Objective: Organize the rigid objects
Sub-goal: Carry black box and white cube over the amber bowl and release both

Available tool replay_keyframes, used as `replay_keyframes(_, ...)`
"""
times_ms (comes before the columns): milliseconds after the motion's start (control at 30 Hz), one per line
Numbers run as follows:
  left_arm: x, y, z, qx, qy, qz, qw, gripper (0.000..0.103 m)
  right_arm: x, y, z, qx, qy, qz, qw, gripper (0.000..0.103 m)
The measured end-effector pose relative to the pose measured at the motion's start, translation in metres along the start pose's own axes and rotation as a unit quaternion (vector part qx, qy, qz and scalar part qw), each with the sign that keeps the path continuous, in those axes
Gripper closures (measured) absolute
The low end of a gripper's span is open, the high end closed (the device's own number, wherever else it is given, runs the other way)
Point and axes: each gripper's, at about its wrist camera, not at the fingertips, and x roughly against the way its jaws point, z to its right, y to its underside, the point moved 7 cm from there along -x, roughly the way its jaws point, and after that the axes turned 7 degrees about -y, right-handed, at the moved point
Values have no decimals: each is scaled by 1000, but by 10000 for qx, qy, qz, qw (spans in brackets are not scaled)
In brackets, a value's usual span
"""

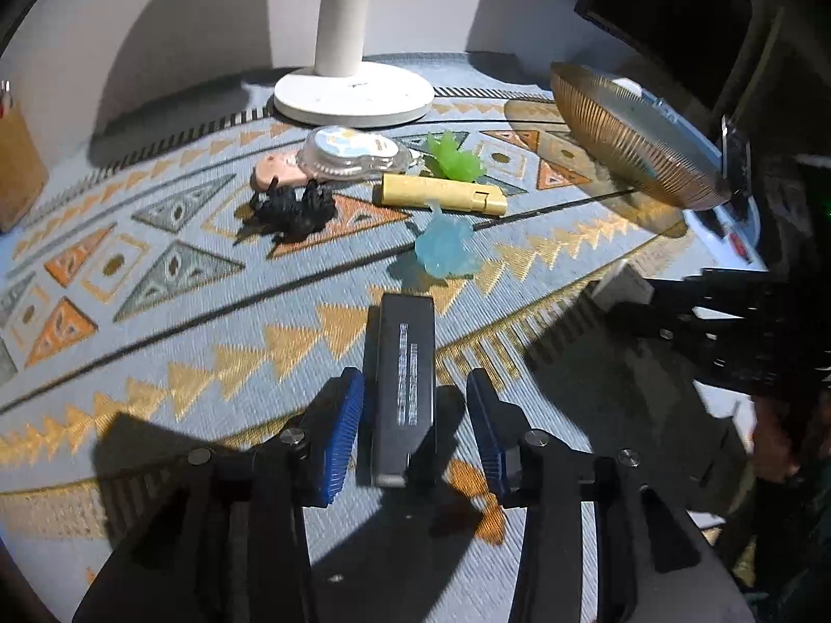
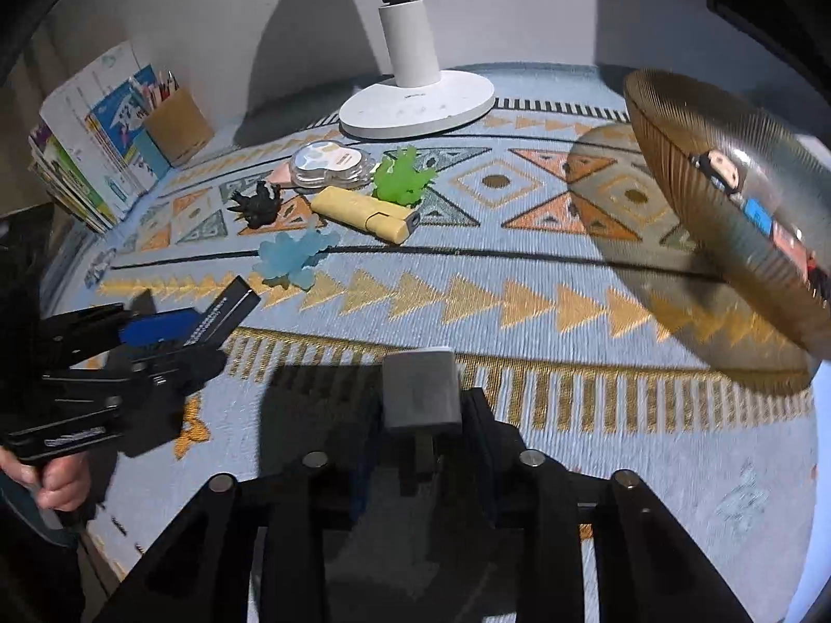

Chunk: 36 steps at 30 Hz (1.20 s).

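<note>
Sitting between the left gripper's [image 1: 415, 431] blue pads, lower centre of the left view, is a black bar [image 1: 404, 379]; pads narrow, gaps showing either side, not pressing. Right gripper [image 2: 420, 441] is clamping a grey block [image 2: 421, 389], lower centre of its view. Toys are lying mid-frame on the mat [image 2: 519, 259]: blue [image 2: 293, 257], green [image 2: 402, 181], black [image 2: 257, 202], plus a yellow case [image 2: 363, 210]. Ribbed bowl [image 2: 727, 218] sitting at right.

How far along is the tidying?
A few small things lie in the ribbed bowl. The right gripper holds a grey block; a black box sits inside the left gripper. The yellow case, green toy, blue toy and black toy wait on the cloth.
</note>
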Motion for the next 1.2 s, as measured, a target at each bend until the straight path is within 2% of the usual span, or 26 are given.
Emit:
replay_keyframes(133,-3,-1,7,-231,-358,62,9991,65,1,4,-2,-8,29,87,10000,63)
replay_keyframes(167,-3,0,8,-293,-462,82,9985,68,1,3,-4,5,74,105,9999,63)
replay_keyframes(200,-3,0,9,-319,-519,106,9981,76,0,3,-5,27,136,123,9998,62)
replay_keyframes(267,-1,0,12,-339,-504,143,9981,82,-2,2,-7,54,258,165,9995,62)
replay_keyframes(333,0,2,14,-314,-439,150,9984,82,-4,-1,-8,78,476,213,9986,62)
replay_keyframes(367,1,2,15,-288,-396,161,9987,82,-5,-2,-9,125,590,228,9979,63)
replay_keyframes(433,5,4,18,-185,-212,171,9995,82,-7,-2,-14,350,843,227,9956,77)
replay_keyframes(600,27,-1,21,16,43,338,9994,82,7,-1,-32,442,369,374,9976,77)
replay_keyframes(767,69,-32,35,-61,55,845,9964,82,64,-22,-27,313,297,1033,9937,77)
replay_keyframes(900,109,-82,60,-217,242,1469,9886,82,136,-43,2,175,817,1786,9804,77)
replay_keyframes(1000,134,-124,82,-226,549,1875,9805,82,197,-56,33,-93,1355,2385,9616,77)
replay_keyframes(1100,146,-164,110,-327,850,2130,9728,82,255,-63,74,-477,1909,2924,9358,77)
replay_keyframes(1200,143,-202,143,-466,1044,2266,9673,82,282,-66,107,-823,2264,3101,9197,77)
